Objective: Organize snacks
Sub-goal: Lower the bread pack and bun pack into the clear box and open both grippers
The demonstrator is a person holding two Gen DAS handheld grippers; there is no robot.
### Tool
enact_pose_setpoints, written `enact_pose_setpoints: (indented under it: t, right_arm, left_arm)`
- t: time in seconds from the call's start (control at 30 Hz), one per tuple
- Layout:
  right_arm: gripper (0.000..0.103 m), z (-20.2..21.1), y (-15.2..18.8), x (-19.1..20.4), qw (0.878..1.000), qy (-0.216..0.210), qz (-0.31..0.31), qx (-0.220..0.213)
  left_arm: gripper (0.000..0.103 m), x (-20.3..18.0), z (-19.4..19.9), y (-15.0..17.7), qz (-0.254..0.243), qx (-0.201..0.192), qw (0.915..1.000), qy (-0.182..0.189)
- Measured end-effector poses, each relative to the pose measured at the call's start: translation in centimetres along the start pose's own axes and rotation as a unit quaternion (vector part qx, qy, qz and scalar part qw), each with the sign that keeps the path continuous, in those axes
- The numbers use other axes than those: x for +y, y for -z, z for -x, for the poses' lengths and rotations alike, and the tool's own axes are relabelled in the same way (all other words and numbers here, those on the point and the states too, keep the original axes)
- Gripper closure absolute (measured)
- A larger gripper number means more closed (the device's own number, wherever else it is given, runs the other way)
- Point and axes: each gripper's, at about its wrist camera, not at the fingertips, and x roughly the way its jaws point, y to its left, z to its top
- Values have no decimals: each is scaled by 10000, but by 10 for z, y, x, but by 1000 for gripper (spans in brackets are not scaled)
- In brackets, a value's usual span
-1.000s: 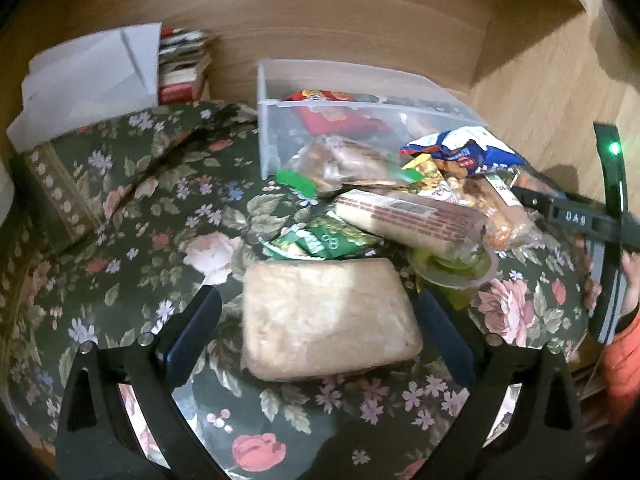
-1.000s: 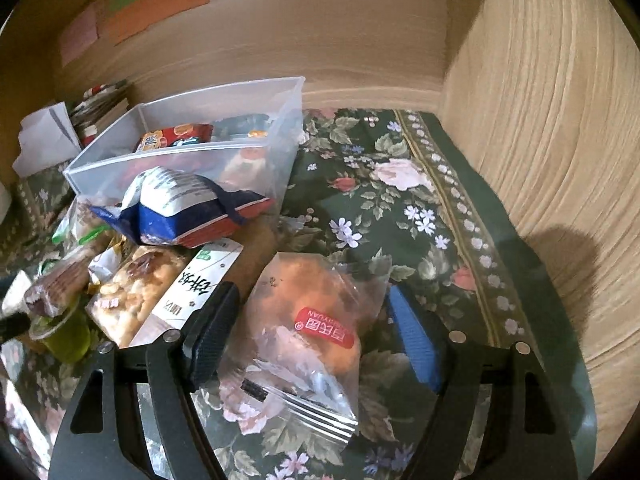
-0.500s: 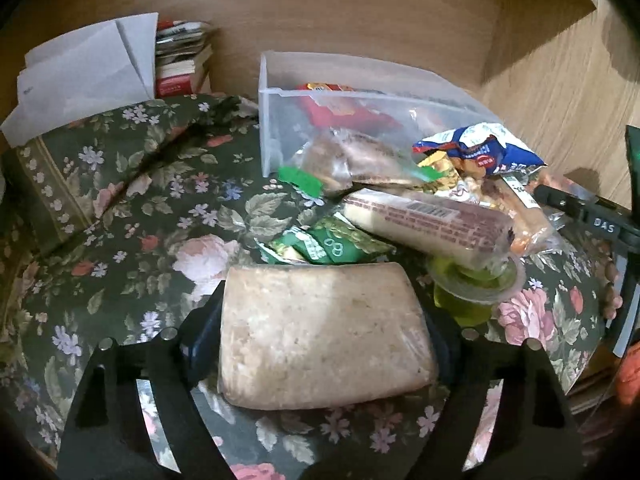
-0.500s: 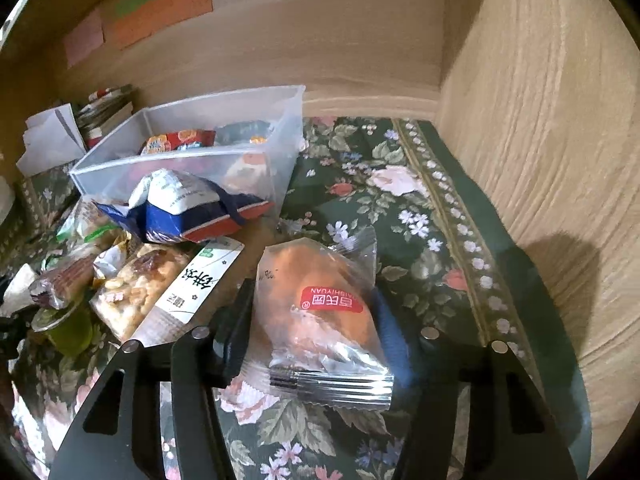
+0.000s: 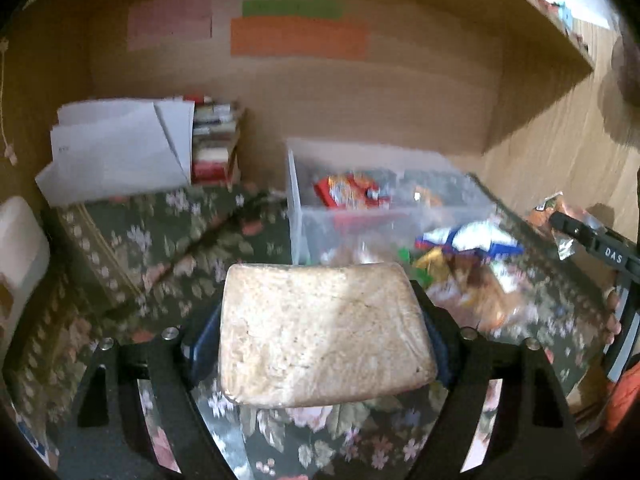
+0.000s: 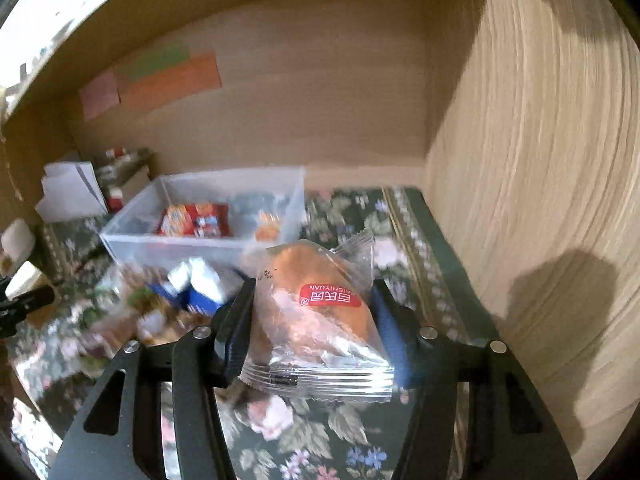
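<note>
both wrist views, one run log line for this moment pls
left gripper: shut on pale bread slab | right gripper: shut on orange pastry packet | both above floral cloth | clear bin: ahead, holds red packs

Left tongs (image 5: 320, 336) clamp a bread slab (image 5: 320, 336); bin (image 5: 384, 216) ahead, snack pile (image 5: 468, 264) ahead-right, papers (image 5: 116, 152) far left. Right tongs (image 6: 316, 320) clamp a bun packet (image 6: 316, 320); bin (image 6: 200, 216) ahead-left, wall (image 6: 540, 200) right.

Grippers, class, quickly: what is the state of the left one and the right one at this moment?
Left gripper: closed on the pale rectangular wrapped bread, held above the floral cloth.
Right gripper: closed on the orange bun in a clear wrapper.
</note>
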Motion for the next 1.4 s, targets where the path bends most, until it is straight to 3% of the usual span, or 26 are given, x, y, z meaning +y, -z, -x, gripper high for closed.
enact_pose_setpoints:
  t: [0.3,0.6,1.03,1.4]
  right_arm:
    - [51,-3,-33,31,9986,-289,191,-396]
    - [51,-40,-55,56,9977,-471,374,-325]
    - [51,-108,-64,71,9954,-573,644,409]
    - [50,-137,-62,77,9906,-600,873,865]
  left_arm:
    - [20,-10,-4,-53,-38,-407,9991,79]
    - [20,-23,-36,-86,-215,-438,9988,106]
    - [20,-26,-111,-97,-299,126,9994,82]
    - [20,-31,-142,-94,-334,583,9976,134]
